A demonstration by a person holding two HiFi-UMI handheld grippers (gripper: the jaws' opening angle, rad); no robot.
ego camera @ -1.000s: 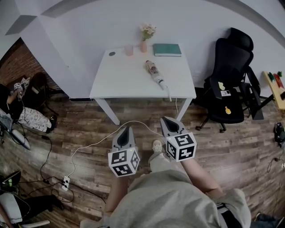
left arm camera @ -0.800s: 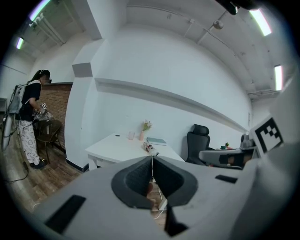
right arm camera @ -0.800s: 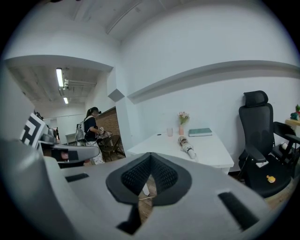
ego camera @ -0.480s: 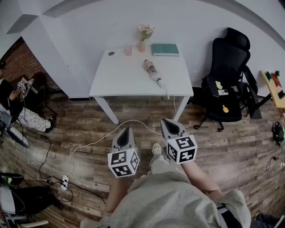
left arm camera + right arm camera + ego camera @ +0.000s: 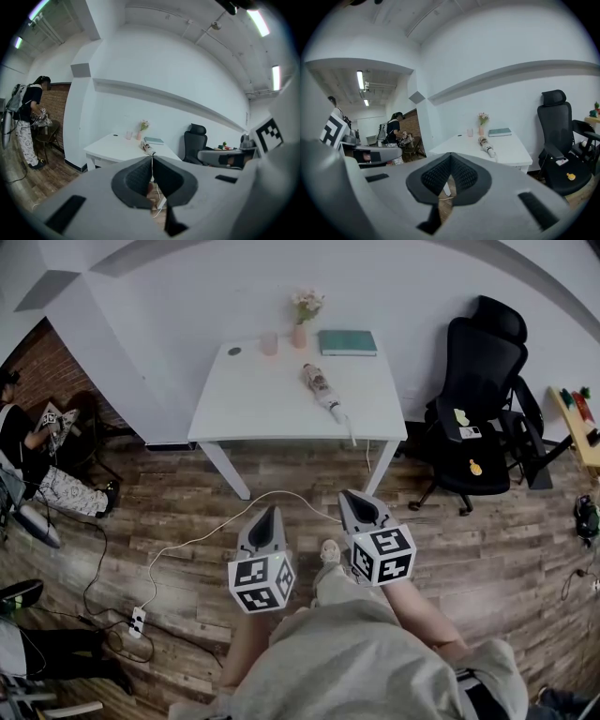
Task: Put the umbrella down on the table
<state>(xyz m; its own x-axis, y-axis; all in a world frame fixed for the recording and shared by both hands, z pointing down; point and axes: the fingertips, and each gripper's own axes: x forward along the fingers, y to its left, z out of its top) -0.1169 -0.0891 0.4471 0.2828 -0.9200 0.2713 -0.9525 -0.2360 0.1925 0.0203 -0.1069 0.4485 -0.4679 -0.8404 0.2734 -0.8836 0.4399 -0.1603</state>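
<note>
The folded umbrella [image 5: 324, 393] lies on the white table [image 5: 253, 399], its cord hanging over the front edge. It also shows in the left gripper view as the umbrella [image 5: 147, 148] and in the right gripper view as the umbrella [image 5: 486, 145]. Both grippers hover over the wooden floor, well short of the table. My left gripper [image 5: 270, 513] is shut with nothing in it, and so is my right gripper [image 5: 351, 496]. In their own views the left gripper [image 5: 152, 157] and the right gripper [image 5: 450, 154] have their jaw tips together.
A green book [image 5: 347, 343], a pink cup [image 5: 270, 344] and a flower vase [image 5: 302, 326] stand at the table's back. A black office chair [image 5: 480, 399] is to its right. A white cable [image 5: 202, 540] runs across the floor to a power strip [image 5: 139, 622]. A person [image 5: 23, 442] stands far left.
The table sits slightly higher in the head view than a second ago. Both grippers stay shut and empty. The person at the far left has shifted.
</note>
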